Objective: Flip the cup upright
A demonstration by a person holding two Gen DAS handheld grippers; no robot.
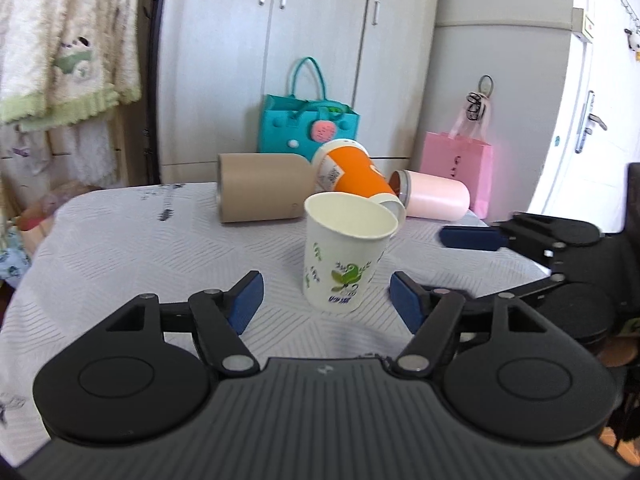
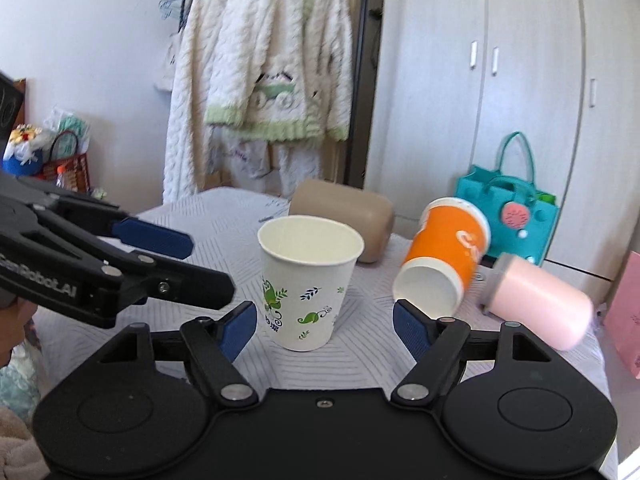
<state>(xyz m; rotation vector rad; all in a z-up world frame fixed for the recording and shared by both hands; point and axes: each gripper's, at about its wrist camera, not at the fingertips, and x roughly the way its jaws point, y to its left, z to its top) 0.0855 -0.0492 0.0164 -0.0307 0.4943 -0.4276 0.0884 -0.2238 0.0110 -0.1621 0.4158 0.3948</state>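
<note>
A white paper cup with green leaf print (image 1: 344,252) stands upright on the table, mouth up; it also shows in the right wrist view (image 2: 308,284). My left gripper (image 1: 326,300) is open, its blue pads either side of the cup's base, not touching. My right gripper (image 2: 324,324) is open just in front of the cup. An orange paper cup (image 1: 352,174) lies tilted on its side behind it, mouth toward the front right (image 2: 444,258). The right gripper's fingers (image 1: 472,238) show at the right of the left view; the left gripper's fingers (image 2: 152,240) show at the left of the right view.
A tan cylinder (image 1: 260,188) and a pink cylinder cup (image 1: 434,194) lie on their sides at the back of the white patterned tablecloth (image 1: 140,248). A teal bag (image 1: 306,124) and a pink bag (image 1: 458,164) stand behind. Wardrobe doors and hanging clothes are beyond.
</note>
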